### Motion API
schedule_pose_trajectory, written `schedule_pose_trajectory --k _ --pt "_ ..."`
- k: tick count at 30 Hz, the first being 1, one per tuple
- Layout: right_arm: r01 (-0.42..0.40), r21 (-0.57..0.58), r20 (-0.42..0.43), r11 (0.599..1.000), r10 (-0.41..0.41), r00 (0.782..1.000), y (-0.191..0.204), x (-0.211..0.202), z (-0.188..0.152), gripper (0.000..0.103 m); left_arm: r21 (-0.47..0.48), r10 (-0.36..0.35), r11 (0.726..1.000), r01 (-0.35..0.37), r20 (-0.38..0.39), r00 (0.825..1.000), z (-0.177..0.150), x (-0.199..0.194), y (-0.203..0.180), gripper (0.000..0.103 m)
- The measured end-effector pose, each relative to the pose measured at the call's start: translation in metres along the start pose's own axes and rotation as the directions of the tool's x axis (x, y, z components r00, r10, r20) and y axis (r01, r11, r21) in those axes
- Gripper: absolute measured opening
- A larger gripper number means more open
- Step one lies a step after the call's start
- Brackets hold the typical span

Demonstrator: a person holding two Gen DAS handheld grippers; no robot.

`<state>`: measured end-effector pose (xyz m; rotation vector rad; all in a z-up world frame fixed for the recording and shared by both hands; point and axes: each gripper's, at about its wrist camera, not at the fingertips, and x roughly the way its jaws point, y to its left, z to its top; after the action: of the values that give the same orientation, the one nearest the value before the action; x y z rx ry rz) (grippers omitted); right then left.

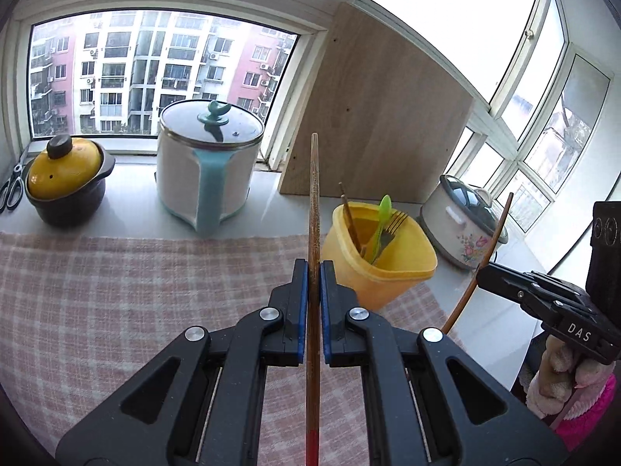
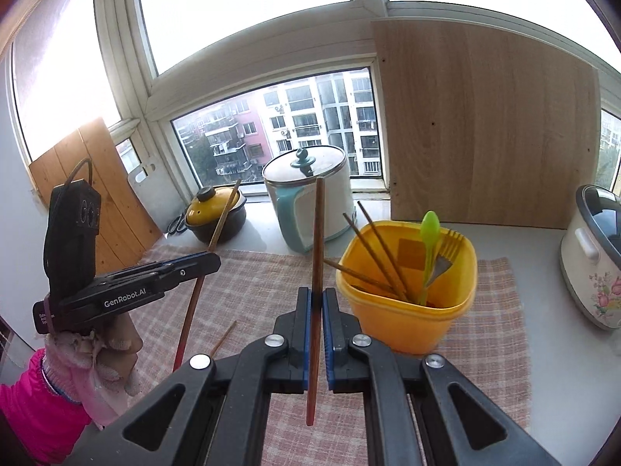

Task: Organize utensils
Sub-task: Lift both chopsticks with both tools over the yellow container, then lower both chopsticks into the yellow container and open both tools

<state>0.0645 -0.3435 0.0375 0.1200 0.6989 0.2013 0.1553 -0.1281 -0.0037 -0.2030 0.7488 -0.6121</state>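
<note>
With the left gripper and right gripper each clamped on one chopstick, each stick is best tilted tip-down over the yellow utensil cup near the checked mat's right edge before release.

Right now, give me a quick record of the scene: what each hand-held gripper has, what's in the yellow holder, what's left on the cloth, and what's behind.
left hand-held gripper: shut on a chopstick
right hand-held gripper: shut on a second chopstick
yellow holder: stands on the checked cloth; holds three chopsticks, a green spoon and a fork
left on cloth: one loose chopstick
behind: white pot with teal handle, yellow-lidded clay pot, floral cooker, wooden board
</note>
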Motion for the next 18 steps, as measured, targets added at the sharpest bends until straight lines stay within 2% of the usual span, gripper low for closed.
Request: schedule_pose_trajectory --k 11,15,18 --pt "0.029 0.014 0.081 0.999 -0.030 0.996 -0.044 -0.045 0.027 0.003 0.024 -0.035 0.999 0.033 0.091 0.995 0.046 0.027 -0.061 0.004" --pt "0.026 0.000 0.124 1.000 -0.026 0.992 -0.058 -0.060 0.046 0.003 0.041 -0.019 0.999 0.014 0.123 0.992 0.057 0.040 -0.082 0.004" --pt "0.018 -0.011 0.141 1.000 -0.017 0.990 -0.067 -0.063 0.059 0.003 0.019 0.001 1.000 -0.004 0.152 0.988 0.062 0.048 -0.092 0.004"
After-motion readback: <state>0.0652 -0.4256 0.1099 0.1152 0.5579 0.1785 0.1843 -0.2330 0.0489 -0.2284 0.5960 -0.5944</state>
